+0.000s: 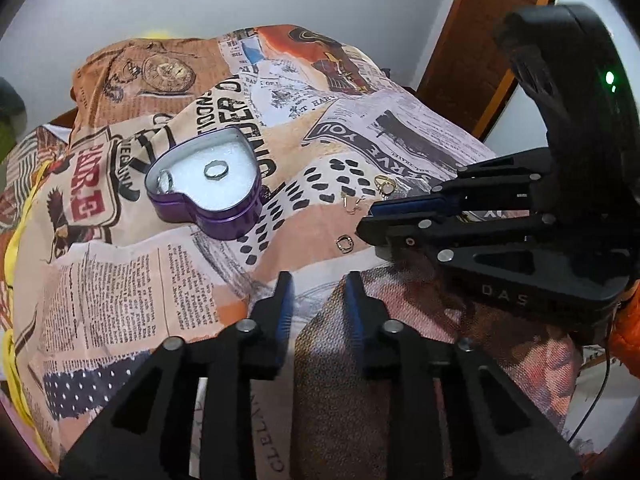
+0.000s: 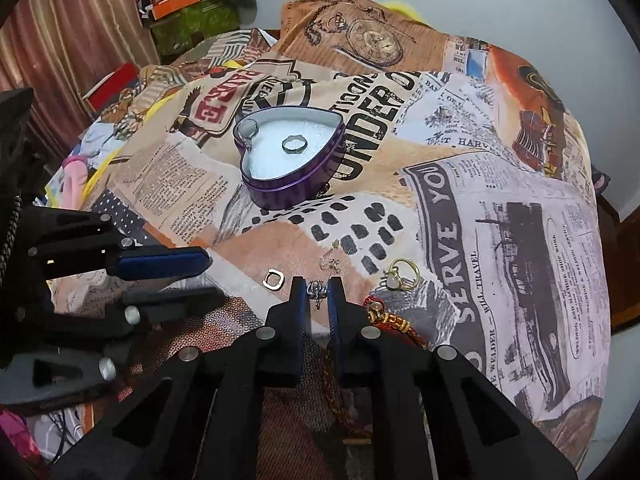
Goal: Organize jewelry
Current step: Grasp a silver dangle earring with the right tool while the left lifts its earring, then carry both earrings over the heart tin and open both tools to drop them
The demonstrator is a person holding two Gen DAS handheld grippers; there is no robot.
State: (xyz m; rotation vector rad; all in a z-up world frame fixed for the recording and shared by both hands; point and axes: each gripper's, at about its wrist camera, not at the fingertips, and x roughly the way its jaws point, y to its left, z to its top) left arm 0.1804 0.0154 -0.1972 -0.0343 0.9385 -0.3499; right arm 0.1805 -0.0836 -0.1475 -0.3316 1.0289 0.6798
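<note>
Right black gripper with blue pads (image 2: 318, 294) pinched shut on small silver ornate earring-like charm (image 2: 317, 293), dangling between fingertips just above patchwork newspaper-print cloth (image 2: 500, 208). Beside it lay gold square-ish ring (image 2: 274, 280), thin gold hook earrings (image 2: 331, 261), gold ring with pale stone (image 2: 404, 274). Farther off sat purple heart-shaped tin (image 2: 292, 152) holding silver band ring (image 2: 294, 145). Left black gripper (image 1: 318, 280) stood narrowly parted, empty.
</note>
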